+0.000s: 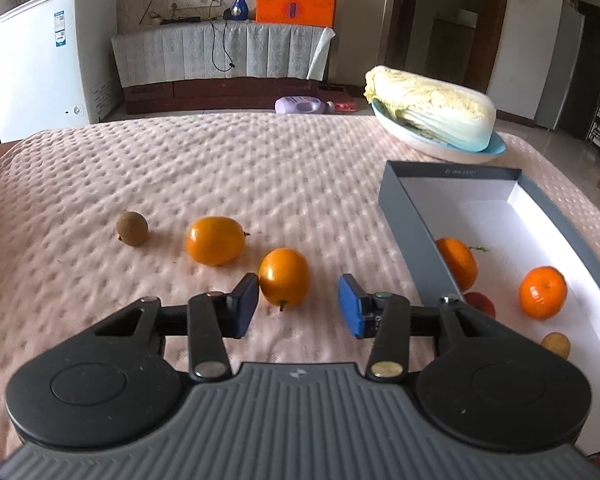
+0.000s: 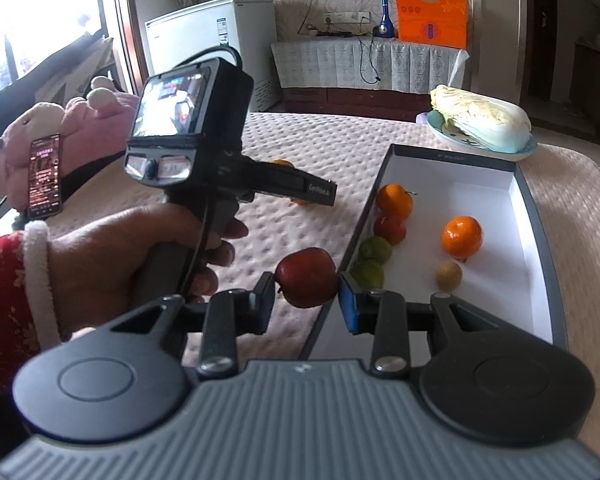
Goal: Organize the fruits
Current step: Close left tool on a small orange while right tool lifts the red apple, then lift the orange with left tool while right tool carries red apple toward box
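While the right gripper (image 2: 306, 298) is clamped on the dark red fruit (image 2: 306, 277), hold it level and carry it over the near left wall of the grey box (image 2: 540, 216). The fruit is just outside that wall, above the quilted cloth (image 2: 300, 136). Judge the drop point before you loosen the pads: the left side of the box floor already holds two green fruits (image 2: 374, 258), a red fruit (image 2: 390, 228) and an orange (image 2: 395, 200), so the bare white floor towards the middle is likely the safer spot. Lower close to the floor before letting go; round fruit will probably roll.

Keep the left gripper (image 1: 298, 306) spread as it stands: it holds nothing. The nearest orange fruit (image 1: 284, 277) lies between its pads, touching or nearly touching the left pad (image 1: 244, 306). Centre the fruit before you squeeze, or it may be pushed aside.

View differences:
- Left wrist view: shows the loose fruit on the cloth, namely a second orange fruit (image 1: 215, 240) and a small brown fruit (image 1: 132, 228) farther left. The right view hides most of these behind your left hand (image 2: 140, 256).
- Right wrist view: shows the green fruits and the small tan fruit (image 2: 449, 275) in full, and a mandarin (image 2: 462, 237) beyond it.
- Both views: a cabbage (image 1: 430, 108) on a plate (image 1: 496, 148) lies beyond the box.
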`<state>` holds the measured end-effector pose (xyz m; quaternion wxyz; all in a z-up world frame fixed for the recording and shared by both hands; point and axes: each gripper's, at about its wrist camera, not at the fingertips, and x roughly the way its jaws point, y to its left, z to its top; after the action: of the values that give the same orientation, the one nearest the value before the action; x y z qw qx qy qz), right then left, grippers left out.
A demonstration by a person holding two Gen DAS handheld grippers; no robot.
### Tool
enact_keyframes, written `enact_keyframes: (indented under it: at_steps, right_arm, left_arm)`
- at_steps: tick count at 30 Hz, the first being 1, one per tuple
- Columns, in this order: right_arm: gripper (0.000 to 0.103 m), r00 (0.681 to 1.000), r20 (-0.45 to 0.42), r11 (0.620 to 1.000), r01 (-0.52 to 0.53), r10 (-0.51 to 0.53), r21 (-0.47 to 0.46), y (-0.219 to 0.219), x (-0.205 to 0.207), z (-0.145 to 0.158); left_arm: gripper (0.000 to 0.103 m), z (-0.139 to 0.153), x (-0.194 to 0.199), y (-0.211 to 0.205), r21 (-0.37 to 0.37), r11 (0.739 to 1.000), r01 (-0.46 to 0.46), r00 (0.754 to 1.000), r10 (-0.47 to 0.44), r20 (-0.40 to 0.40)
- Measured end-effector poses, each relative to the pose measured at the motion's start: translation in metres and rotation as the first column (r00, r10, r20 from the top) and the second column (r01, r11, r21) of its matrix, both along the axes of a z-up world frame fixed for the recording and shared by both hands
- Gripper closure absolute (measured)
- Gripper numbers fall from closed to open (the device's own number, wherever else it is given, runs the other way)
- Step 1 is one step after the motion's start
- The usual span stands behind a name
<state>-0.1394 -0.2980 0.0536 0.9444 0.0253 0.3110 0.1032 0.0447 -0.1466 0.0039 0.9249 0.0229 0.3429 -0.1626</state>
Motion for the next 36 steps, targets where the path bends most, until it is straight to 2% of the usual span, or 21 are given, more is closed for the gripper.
enact_keyframes:
  at_steps: [2,6,24,36]
  right_arm:
    - [0.066,1.000,-0.001,1.000,0.001,-0.001,0.003,-0.001,0.000,0.000]
    - [0.066,1.000,0.009,1.000,-0.007,0.007,0.008,0.000,0.000,0.002]
    - [0.066,1.000,0.009,1.000,-0.011,0.011,0.009,0.001,0.003,0.000]
    - [0.066,1.000,0.007,1.000,-0.027,0.027,-0.009,0.011,0.015,-0.006]
  left_arm:
    - [0.057,-0.002,0.003,0.000,-0.005,1.000,-0.004,1.000,0.004,-0.008]
    - [0.069,-0.005,0.005,0.002,-0.012,1.000,-0.014,1.000,0.014,-0.016]
    - [0.070,-0.007,0.003,0.003,-0.005,1.000,-0.002,1.000,0.002,0.007]
    - [0.070,-0.002,-0.008,0.016,0.010,1.000,-0.009,1.000,0.009,-0.011]
